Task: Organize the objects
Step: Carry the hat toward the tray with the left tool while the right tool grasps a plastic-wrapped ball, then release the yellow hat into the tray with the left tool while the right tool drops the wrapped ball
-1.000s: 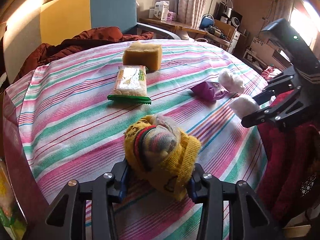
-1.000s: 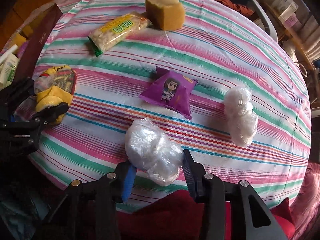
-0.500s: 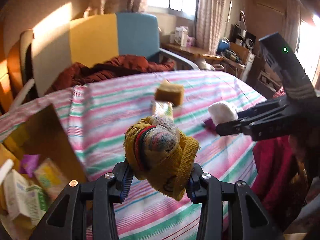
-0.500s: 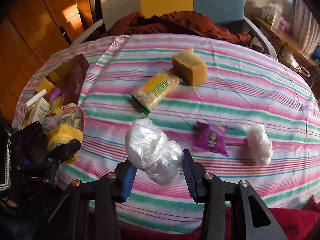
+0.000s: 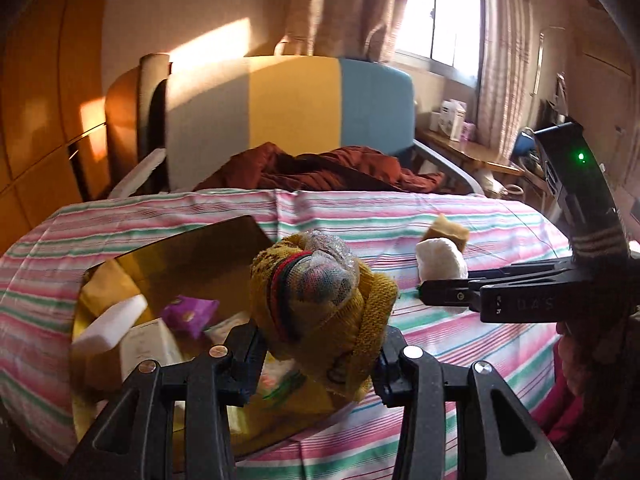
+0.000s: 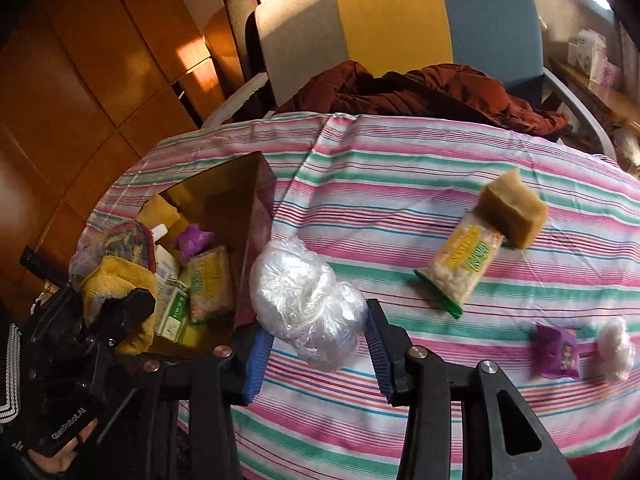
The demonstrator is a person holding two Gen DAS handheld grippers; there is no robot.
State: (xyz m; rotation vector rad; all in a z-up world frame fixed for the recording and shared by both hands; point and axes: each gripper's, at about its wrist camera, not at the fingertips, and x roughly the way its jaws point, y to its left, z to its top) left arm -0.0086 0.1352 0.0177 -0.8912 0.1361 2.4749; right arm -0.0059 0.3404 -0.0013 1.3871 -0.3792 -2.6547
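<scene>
My left gripper [image 5: 318,354] is shut on a rolled yellow knitted sock bundle [image 5: 320,312] and holds it above the open brown box [image 5: 208,248] at the table's left end. In the right wrist view the same left gripper [image 6: 112,312] and sock bundle [image 6: 116,264] hang over the box [image 6: 248,184]. My right gripper [image 6: 314,344] is shut on a clear plastic-wrapped white bundle [image 6: 306,300], just right of the box's near corner. From the left wrist view the right gripper [image 5: 428,294] reaches in from the right with that white bundle [image 5: 440,258].
On the striped tablecloth [image 6: 400,168] lie a tan sponge block [image 6: 514,208], a snack packet [image 6: 464,268], a purple sachet [image 6: 558,352] and a second white bundle [image 6: 614,350]. The box holds several packets and a carton. A chair [image 6: 392,20] with a dark red garment stands behind the table.
Both grippers have lifted and swung left with their loads, from over the middle of the table toward the box, which has come into full view. Neither grip has changed.
</scene>
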